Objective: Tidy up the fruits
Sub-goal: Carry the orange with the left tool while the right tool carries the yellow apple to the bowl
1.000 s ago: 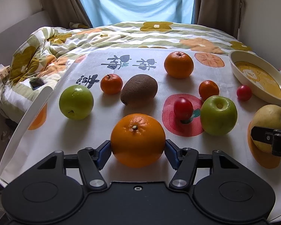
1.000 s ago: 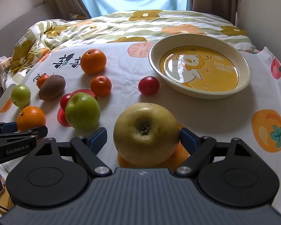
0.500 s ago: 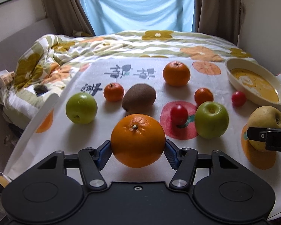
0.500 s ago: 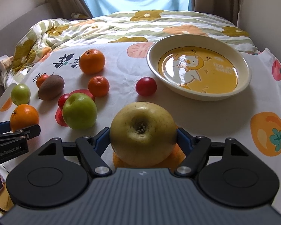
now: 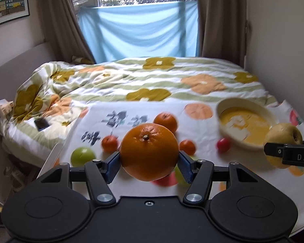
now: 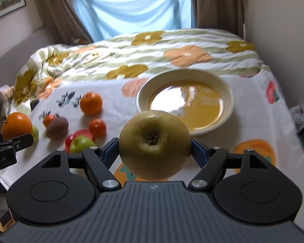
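My left gripper is shut on a large orange and holds it well above the table. My right gripper is shut on a yellow-brown pear and holds it in the air in front of the cream bowl with a yellow inside. The pear and right gripper also show at the right of the left wrist view, next to the bowl. The orange shows at the left of the right wrist view.
On the fruit-print tablecloth lie a medium orange, two small tangerines, a kiwi, two green apples and red tomatoes. A bed with a flowered quilt lies behind; a phone rests on it.
Both grippers have risen from the table with their fruit. The right gripper closed on the pear, lifted it and moved it toward the bowl. The other fruit has not moved.
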A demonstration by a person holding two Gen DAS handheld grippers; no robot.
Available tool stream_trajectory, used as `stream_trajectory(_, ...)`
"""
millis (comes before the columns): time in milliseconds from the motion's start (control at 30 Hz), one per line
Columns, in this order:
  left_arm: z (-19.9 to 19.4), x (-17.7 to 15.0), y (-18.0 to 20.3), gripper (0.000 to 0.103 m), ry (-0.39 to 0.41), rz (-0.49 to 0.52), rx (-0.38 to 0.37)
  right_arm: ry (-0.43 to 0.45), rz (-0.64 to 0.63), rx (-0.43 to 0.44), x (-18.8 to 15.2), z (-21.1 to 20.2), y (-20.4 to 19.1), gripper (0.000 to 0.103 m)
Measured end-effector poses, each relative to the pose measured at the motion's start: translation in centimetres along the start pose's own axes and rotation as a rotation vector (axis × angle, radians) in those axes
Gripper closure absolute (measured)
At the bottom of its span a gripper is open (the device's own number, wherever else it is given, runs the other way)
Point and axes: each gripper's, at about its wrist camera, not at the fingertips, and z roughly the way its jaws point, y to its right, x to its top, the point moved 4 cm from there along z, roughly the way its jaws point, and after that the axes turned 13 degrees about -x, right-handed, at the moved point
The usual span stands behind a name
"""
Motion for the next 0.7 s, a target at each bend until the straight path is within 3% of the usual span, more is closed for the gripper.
stream_trajectory(333,1.7,5.2,4.0,0.038,0.056,0.080,-0.123,0.034,0.062,-0.086,3.1,-1.5,4.8,0.012)
stream_trajectory(700,10.5,9.1,8.3,0.038,0.006,0.191,-0.282,0.009,0.185,-0.239,6.3,2.6,8.7,0.012)
